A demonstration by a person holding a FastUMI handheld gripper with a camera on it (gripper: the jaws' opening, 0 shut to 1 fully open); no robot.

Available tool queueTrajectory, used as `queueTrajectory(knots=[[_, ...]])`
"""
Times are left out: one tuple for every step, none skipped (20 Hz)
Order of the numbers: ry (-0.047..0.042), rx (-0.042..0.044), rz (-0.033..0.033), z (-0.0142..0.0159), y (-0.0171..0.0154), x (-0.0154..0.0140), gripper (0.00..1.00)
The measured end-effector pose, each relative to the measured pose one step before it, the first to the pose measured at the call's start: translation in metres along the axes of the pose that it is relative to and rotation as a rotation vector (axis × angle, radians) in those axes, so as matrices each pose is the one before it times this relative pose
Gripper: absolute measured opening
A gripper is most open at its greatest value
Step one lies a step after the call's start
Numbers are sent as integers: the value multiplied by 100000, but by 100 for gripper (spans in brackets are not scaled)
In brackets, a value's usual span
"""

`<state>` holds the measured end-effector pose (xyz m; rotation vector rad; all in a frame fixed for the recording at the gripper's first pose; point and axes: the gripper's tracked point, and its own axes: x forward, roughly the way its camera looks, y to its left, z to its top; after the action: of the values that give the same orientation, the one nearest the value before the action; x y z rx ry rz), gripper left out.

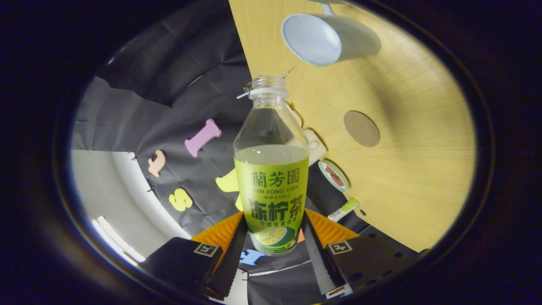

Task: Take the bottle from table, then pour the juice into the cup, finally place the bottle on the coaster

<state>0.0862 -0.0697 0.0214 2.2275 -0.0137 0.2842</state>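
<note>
cup (334, 38) handle cut off, bottle (272, 169) hiding small objects behind

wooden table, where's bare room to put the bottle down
The light wooden table lies bare around the round brown coaster and between it and the white mug. It is crowded along the edge beside the green-labelled clear plastic bottle, held in the gripper, where small items sit.

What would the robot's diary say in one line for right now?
stage: pouring | gripper: shut on bottle, tilted | bottle: open, neck toward cup | coaster: bare, on table
</note>
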Motion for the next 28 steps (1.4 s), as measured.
queueTrajectory(knots=[[352, -40, 205, -196, 62, -63, 78], [82, -233, 155, 28, -78, -33, 78], [-97, -235, -147, 24, 69, 87, 79], [35, -90, -64, 51, 6, 68, 79], [239, -400, 457, -70, 171, -2, 78], [270, -372, 299, -153, 62, -52, 78], [333, -602, 1, -203, -23, -129, 78], [473, -1086, 114, -148, -42, -64, 79], [353, -2056, 666, -143, 133, 5, 78], [951, -3080, 932, -2, 129, -211, 78], [793, -4220, -524, -119, -296, -282, 78], [-586, -4306, -1760, 215, -388, -156, 78], [-309, -3647, -1305, 249, -221, -74, 78], [-144, -2372, -707, 127, -195, -454, 78], [-784, -2014, -309, 268, -25, -557, 78], [-394, -3008, -426, 210, -51, -423, 78], [-682, -4027, -998, 109, -141, -244, 78], [0, -4942, -1754, 36, -344, -275, 78], [-381, -4971, -2355, 22, -442, -104, 78], [11, -4604, -2459, -28, -523, -65, 78], [161, -3694, -1841, -124, -299, -205, 78], [173, -2807, -1062, -139, -273, -153, 79], [-150, -2948, -927, -430, -298, -353, 79], [-183, -4033, -2297, -403, -571, -149, 79], [266, -6641, -3090, -501, -639, -51, 79], [-571, -8175, -3881, -280, -646, -106, 79], [-427, -7629, -4752, -444, -728, 16, 79], [-493, -7137, -3309, -339, -494, -58, 79]])
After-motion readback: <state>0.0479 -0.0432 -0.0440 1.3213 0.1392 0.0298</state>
